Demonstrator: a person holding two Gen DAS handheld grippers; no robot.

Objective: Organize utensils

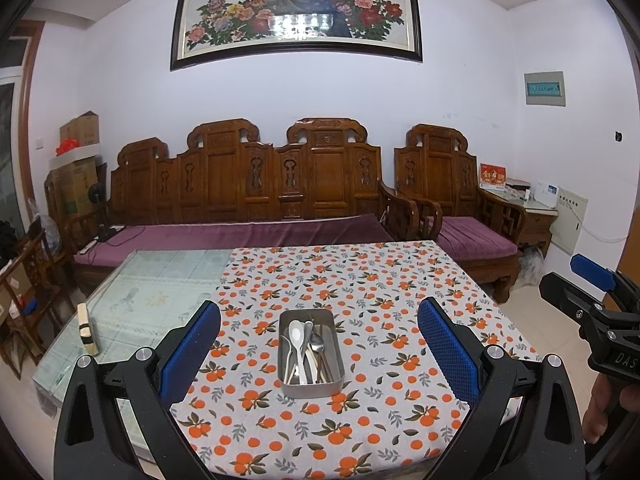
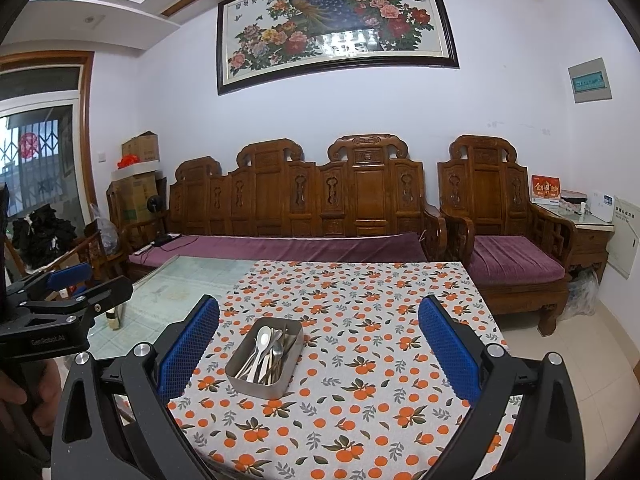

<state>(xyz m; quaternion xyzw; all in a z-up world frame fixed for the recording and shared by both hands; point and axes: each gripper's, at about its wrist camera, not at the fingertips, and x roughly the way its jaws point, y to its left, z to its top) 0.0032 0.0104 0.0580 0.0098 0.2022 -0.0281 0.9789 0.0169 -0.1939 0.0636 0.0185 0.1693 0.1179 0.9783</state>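
Hand-held grippers, left [image 1: 318, 344] and right [image 2: 318, 344], are held wide open and empty above the bench [image 1: 400, 280]. Utensils [image 1: 308, 350] are seen gathered in the tin [image 1: 312, 390]; none are seen lying loose.

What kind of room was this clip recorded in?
Most likely a home living room: a carved wooden sofa with purple cushions, a framed peacock painting, and a table under an orange-print tablecloth.

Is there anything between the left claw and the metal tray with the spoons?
Nothing visible. The left claw is open and the tray sits straight ahead on the tablecloth, with only bare cloth before it. The spoons lie inside.
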